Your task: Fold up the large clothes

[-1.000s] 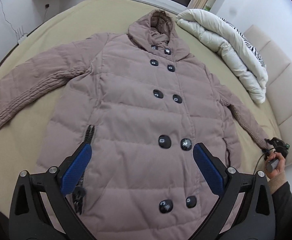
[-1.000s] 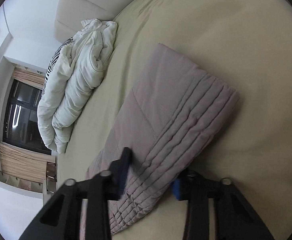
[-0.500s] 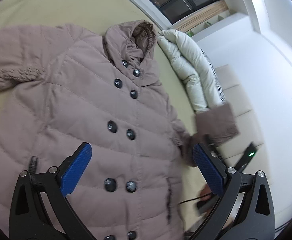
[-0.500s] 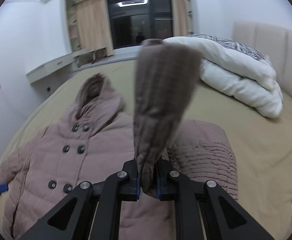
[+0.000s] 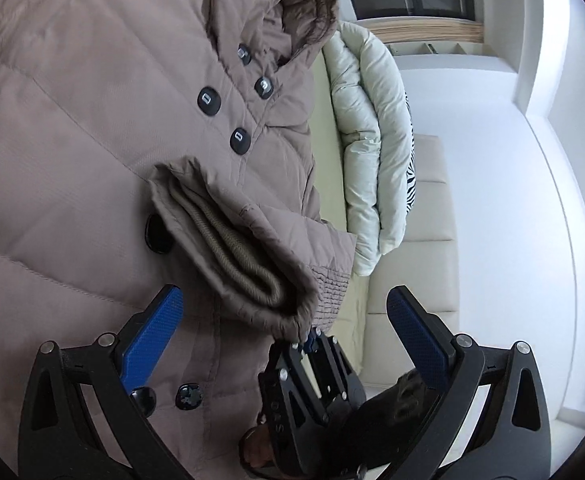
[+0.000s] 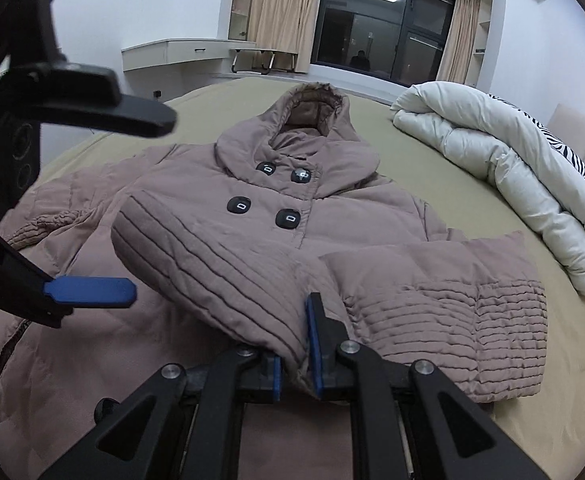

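Right gripper (image 6: 297,354) is pinching the coat's (image 6: 196,216) sleeve cuff (image 6: 228,280), draped over the front; left gripper's (image 5: 284,320) fingers are spread wide, empty.

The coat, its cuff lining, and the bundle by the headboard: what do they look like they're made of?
Coat: matte taupe woven shell, probably padded; stitched channels puff between seams. Buttons: glossy dark plastic, by their shine. Cuff lining: ribbed knit, visible inside the sleeve end. Bundle: soft cream quilted duvet, thick rolled folds; its fibre can't be told.
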